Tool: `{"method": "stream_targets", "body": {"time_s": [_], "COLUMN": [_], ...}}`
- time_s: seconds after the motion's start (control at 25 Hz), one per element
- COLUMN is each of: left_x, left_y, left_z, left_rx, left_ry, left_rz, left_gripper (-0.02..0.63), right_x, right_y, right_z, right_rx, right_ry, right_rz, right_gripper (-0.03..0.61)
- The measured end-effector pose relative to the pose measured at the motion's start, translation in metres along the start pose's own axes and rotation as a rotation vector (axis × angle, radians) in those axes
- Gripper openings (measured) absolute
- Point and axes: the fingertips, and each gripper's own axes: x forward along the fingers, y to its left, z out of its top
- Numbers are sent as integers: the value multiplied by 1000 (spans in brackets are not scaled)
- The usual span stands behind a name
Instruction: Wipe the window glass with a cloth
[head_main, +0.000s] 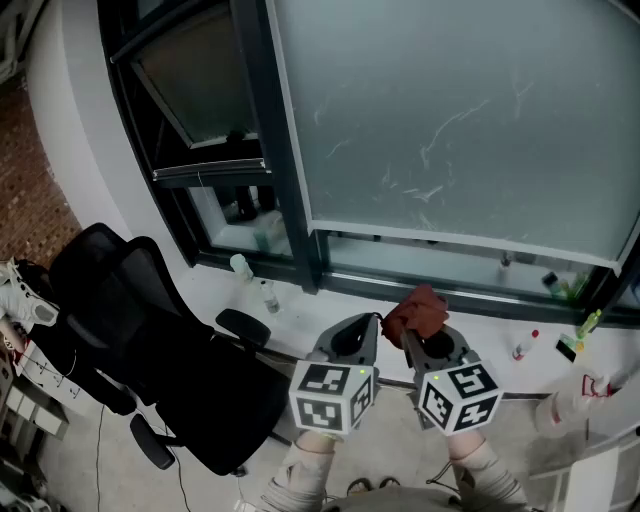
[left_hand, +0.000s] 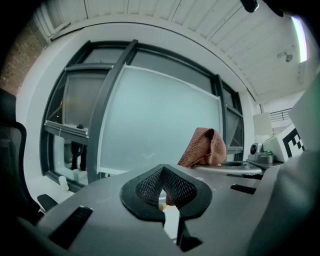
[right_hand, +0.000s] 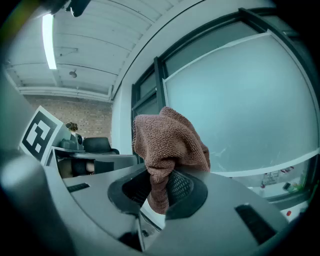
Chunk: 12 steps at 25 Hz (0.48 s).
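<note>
My right gripper (right_hand: 159, 187) pinches the brown cloth (right_hand: 170, 140) before the window glass (head_main: 450, 120).
The cloth stands bunched above the jaws, low near the white sill (head_main: 300, 310). My left gripper (left_hand: 161, 171) is just beside, jaws pressed together on nothing.

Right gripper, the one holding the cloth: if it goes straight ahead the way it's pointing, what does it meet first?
Probably the frosted window glass, near its dark frame. The brown cloth pinched in the right gripper tongs would touch first. Depth is unclear.
</note>
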Motion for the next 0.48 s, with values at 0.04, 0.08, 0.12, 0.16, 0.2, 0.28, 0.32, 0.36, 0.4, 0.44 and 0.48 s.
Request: {"method": "stream_targets", "body": {"time_s": [0.04, 0.08, 0.12, 0.16, 0.2, 0.28, 0.32, 0.36, 0.4, 0.44, 0.48], "left_x": [1, 2, 3, 4, 6, 8, 9, 9, 9, 9, 9], "left_y": [0, -1, -1, -2, -3, -3, -3, -2, -2, -1, 0], "left_z": [0, 0, -1, -1, -1, -1, -1, -1, -1, -2, -2], "left_rx": [1, 1, 1, 1, 2, 6, 8, 8, 8, 9, 14], "left_ry": [2, 4, 6, 7, 9, 13, 14, 15, 16, 18, 22], "left_rz": [0, -1, -3, -5, -8, -12, -12, -13, -14, -15, -15], "left_gripper": [5, 5, 5, 5, 5, 5, 5, 5, 5, 5, 5], "right_x": [-1, -1, -2, -2, -2, -2, -2, -2, -1, -1, 0], "right_y": [0, 0, -1, -2, -3, -4, -4, -4, -3, -2, -1], "right_z": [1, 2, 3, 4, 5, 5, 5, 5, 5, 4, 4], "right_rx": [-2, -4, -5, -4, -2, 2, 2, 0, -2, -2, 3], "right_ry": [-2, -3, -5, -7, -9, -11, -12, -12, -11, -12, -15], "right_rz": [-1, -2, -2, -2, -2, -3, -4, -4, -5, -4, -1], "right_gripper": [48, 48, 48, 48, 48, 48, 48, 48, 48, 48, 48]}}
